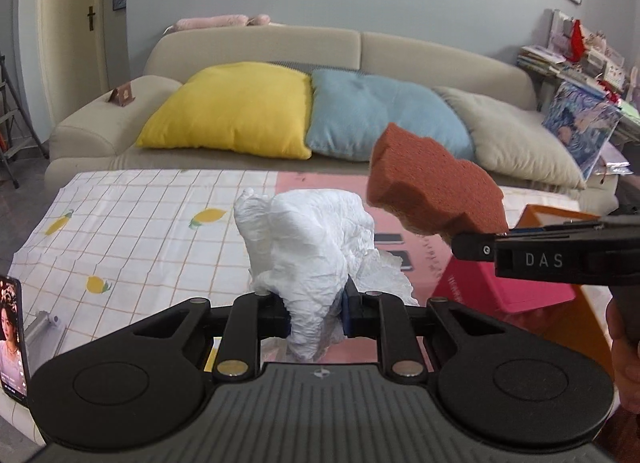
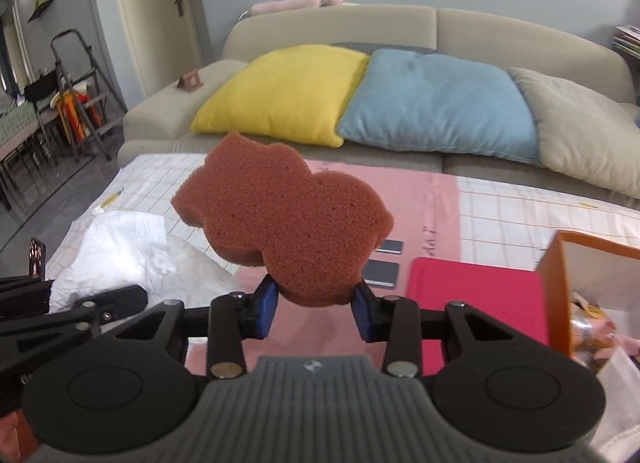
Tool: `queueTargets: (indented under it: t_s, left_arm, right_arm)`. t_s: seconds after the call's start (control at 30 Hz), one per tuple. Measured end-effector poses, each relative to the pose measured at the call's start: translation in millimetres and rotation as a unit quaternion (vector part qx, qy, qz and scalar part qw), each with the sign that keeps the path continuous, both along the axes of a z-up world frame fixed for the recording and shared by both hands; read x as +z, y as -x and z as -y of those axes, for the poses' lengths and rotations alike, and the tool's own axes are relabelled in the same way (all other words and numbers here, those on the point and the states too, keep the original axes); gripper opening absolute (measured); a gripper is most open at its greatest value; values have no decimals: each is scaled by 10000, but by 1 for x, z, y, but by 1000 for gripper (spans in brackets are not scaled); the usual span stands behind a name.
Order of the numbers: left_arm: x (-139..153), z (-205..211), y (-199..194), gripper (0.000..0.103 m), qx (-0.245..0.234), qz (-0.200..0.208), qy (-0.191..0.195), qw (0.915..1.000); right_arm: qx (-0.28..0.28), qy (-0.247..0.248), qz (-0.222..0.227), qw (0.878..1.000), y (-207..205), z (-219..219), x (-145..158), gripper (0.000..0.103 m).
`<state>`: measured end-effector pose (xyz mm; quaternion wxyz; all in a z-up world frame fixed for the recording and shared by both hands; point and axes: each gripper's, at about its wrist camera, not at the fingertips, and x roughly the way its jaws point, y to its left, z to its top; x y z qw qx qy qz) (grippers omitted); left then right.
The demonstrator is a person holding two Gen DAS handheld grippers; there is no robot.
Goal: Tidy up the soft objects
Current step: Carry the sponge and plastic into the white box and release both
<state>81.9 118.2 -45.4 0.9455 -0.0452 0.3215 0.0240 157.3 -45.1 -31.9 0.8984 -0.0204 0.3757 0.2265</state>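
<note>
The left gripper (image 1: pixel 316 313) points forward over the counter (image 1: pixel 132 231), its jaws clenched on the lower part of one crumpled white cloth (image 1: pixel 308 247), which stands up between the blue pads (image 1: pixel 347 309) and spills onto the cover just ahead. In the right wrist view the same cloth (image 2: pixel 128 251) lies low at the left, with the left gripper's black linkage beside it.

The right gripper (image 2: pixel 314 309) is held level and higher, its jaws grasping the bottom edge of one reddish-brown sponge (image 2: pixel 284 219) with a lobed outline; the sponge is lifted clear of the counter. From the left wrist camera the sponge (image 1: pixel 432 191) shows at the right, above and just beside the cloth, and the right gripper (image 1: pixel 476 245) reaches in from the right edge with a bit of the person's hand (image 1: pixel 624 347) under it.

The counter carries a cover, checked with lemon prints at the left and plain pink in the middle. On it lie two dark rectangular cards (image 2: pixel 384 273), one magenta box (image 2: pixel 476 303) and, touching its right side, one orange box (image 2: pixel 560 263) holding items too blurred to name. One phone (image 1: pixel 14 337) with a lit screen stands at the near left corner.

Behind is a beige sofa (image 1: pixel 360 47) with three cushions in a row: yellow (image 1: pixel 232 115), blue (image 1: pixel 380 115) and grey-beige (image 1: pixel 520 139). A pink plush thing (image 1: pixel 212 21) lies along the sofa back.
</note>
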Motion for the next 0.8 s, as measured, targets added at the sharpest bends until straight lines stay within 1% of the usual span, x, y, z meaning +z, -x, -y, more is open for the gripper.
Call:
queueTargets:
  t_s: [0.13, 0.27, 0.47, 0.63, 0.8]
  left_arm:
    - [15, 18, 6, 23, -198, 175, -40, 9996]
    - [26, 37, 10, 23, -399, 280, 54, 9988]
    - [41, 75, 9, 23, -898, 370, 29, 9953]
    - [49, 121, -7, 23, -1510, 441, -84, 9875]
    - [48, 172, -31, 23, -2144, 423, -142, 9757]
  right_arm:
    - [-240, -90, 152, 9996, 14, 32, 11, 39]
    - [-529, -214, 224, 9981, 30, 63, 18, 39]
    - [-990, -377, 318, 9939, 49, 109, 26, 39]
    - [-1530, -372, 382, 9868, 59, 157, 24, 39]
    - [-2296, -364, 272, 9722, 59, 214, 15, 39]
